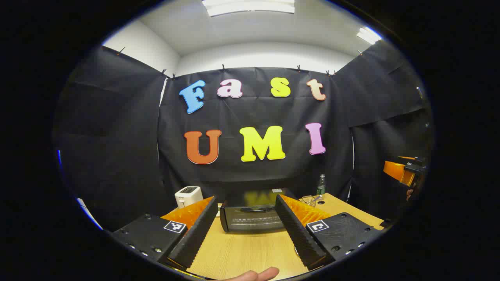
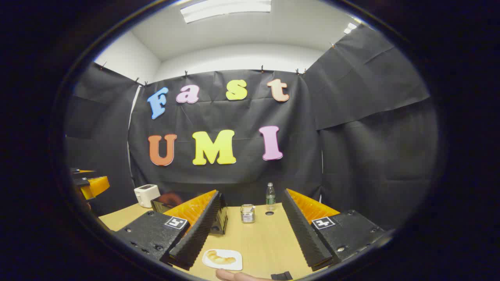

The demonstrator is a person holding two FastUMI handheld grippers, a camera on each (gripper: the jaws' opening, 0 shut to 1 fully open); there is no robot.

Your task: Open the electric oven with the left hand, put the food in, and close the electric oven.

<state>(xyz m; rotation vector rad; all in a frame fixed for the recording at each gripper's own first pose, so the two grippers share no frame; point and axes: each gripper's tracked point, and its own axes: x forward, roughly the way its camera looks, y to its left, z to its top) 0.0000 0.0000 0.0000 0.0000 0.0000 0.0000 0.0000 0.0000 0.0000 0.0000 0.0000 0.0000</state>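
No readable words, brands or numbers show on the things themselves. Each gripper finger block carries a small white square tag [image 1: 174, 226] printed with a black coded pattern, not lettering. The green bottle's [image 1: 321, 185] label is too small to read.

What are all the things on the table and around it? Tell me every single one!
Electric oven: one, black, table centre, door shut.
Toaster: one, white, left of the oven.
Bottle: one, clear with green cap, back of the table.
Small container: one, metallic, beside the bottle.
Plate: one, white, near edge, holding a golden pastry.
Table: one, light wood.
Left tongs: black and orange, open, facing the oven.
Right tongs: black and orange, open, above the plate.
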